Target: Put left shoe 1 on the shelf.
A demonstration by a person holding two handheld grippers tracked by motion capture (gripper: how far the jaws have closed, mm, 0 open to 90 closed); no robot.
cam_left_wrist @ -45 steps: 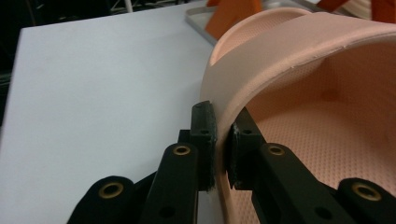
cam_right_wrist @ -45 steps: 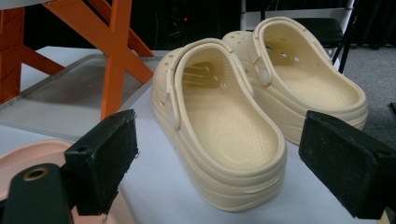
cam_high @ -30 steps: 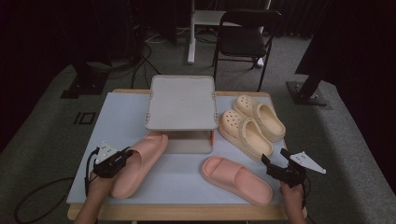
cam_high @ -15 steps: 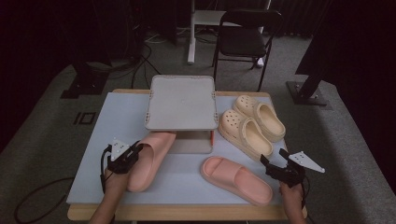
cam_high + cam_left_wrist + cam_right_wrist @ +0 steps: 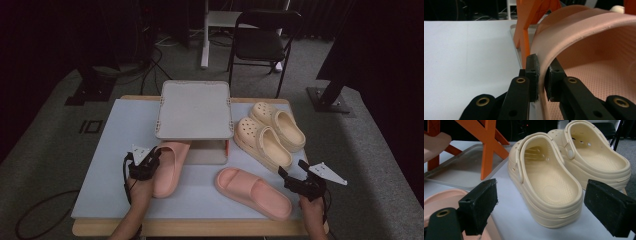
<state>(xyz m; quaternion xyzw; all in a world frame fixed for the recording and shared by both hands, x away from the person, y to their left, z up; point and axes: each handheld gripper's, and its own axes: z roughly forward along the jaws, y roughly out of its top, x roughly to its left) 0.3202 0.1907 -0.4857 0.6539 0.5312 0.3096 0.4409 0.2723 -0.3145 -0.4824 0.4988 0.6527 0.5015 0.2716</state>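
A pink slide (image 5: 170, 167) lies left of centre on the table, its toe tucked under the grey rack (image 5: 194, 107). My left gripper (image 5: 155, 154) is shut on the left edge of its strap. In the left gripper view the two pads (image 5: 533, 67) pinch that strap edge (image 5: 542, 56), with the footbed (image 5: 594, 75) to the right. The second pink slide (image 5: 252, 192) lies at the front right. My right gripper (image 5: 291, 168) hovers open beside its heel, and in the right gripper view the open jaws frame a cream clog (image 5: 544, 185).
Two cream clogs (image 5: 262, 140) (image 5: 280, 122) stand side by side right of the rack. The rack has orange legs (image 5: 487, 145) and a lower tray (image 5: 461, 167). A black chair (image 5: 262, 42) stands beyond the table. The table's front edge (image 5: 200, 227) is near both hands.
My left gripper has carried the pink slide to the right and forward, so its toe now lies under the rack. The right gripper has stayed put.
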